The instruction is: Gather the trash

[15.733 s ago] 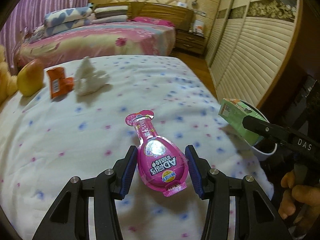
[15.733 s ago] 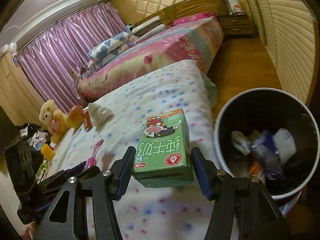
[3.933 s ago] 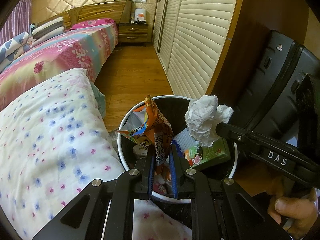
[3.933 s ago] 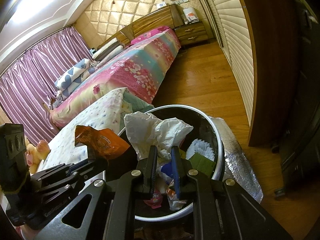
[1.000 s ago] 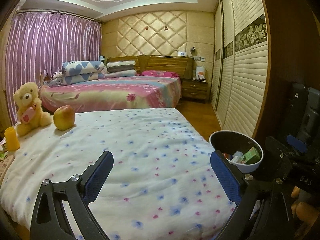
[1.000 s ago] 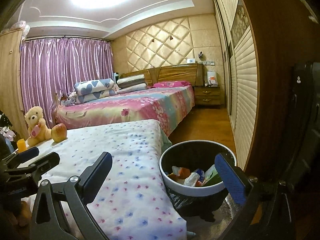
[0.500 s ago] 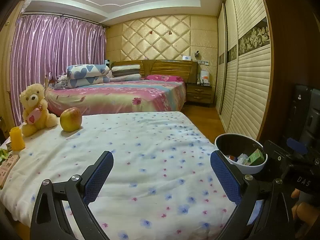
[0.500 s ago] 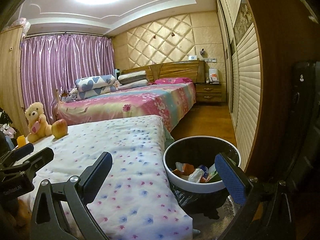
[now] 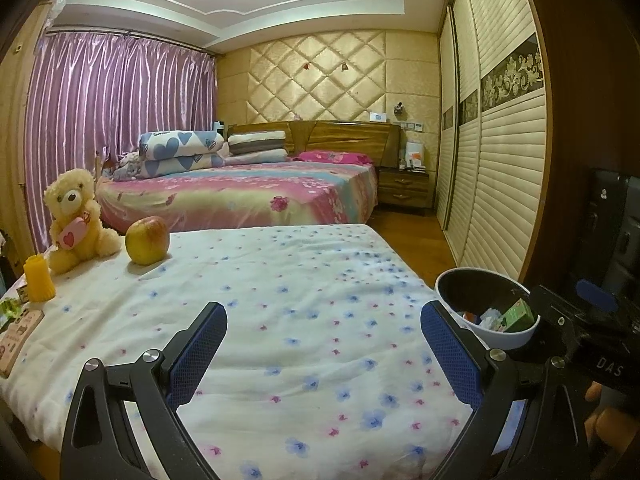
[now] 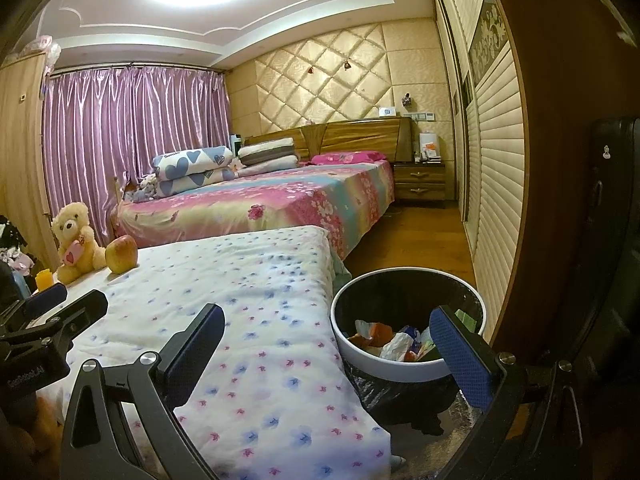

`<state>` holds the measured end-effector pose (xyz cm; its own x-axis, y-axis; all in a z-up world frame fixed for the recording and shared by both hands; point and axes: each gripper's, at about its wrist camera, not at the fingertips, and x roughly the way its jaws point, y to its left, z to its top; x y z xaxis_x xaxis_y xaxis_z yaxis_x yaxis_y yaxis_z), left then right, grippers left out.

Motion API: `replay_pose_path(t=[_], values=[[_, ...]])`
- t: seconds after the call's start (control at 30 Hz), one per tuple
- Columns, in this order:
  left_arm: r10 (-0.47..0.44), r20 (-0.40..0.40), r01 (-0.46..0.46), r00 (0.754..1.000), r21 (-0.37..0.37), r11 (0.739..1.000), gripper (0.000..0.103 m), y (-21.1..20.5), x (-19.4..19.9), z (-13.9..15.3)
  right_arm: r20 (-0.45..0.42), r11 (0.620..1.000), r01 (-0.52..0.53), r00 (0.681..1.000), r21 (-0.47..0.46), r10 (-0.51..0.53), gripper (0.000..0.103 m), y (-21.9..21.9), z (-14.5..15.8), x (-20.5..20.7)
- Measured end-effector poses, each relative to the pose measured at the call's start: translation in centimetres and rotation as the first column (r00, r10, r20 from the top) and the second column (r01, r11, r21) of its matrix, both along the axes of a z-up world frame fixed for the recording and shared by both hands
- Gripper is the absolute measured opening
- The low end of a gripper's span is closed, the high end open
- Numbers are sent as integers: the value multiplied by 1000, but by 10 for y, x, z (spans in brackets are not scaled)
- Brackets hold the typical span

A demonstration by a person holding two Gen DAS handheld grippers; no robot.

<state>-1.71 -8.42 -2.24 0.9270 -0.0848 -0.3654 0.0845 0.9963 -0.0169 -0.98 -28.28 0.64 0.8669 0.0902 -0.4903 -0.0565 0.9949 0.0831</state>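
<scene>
While over bedspread [image 9: 320, 280], left gripper [image 9: 322, 338], right gripper [image 10: 328, 340] spread wide, empty.

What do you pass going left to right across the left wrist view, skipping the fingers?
Yellow bottle → teddy bear → apple → trash bin → green carton inside it.

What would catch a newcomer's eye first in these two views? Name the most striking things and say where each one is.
The flowered quilt fills the middle of both views, with no litter on it. At its far left corner a teddy bear sits beside an apple. On the floor by the quilt's right edge stands the bin, holding wrappers, tissue and a green carton; both grippers, left and right, have their jaws wide apart and empty.
</scene>
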Motion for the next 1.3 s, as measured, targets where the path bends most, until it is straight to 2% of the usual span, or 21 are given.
replay_pose_path(t=[1.3], values=[[-17,-9,17,1000,1,1000,99,9,1,0,-2,1000,2,1000,2,-2,103,-1,0,-1]])
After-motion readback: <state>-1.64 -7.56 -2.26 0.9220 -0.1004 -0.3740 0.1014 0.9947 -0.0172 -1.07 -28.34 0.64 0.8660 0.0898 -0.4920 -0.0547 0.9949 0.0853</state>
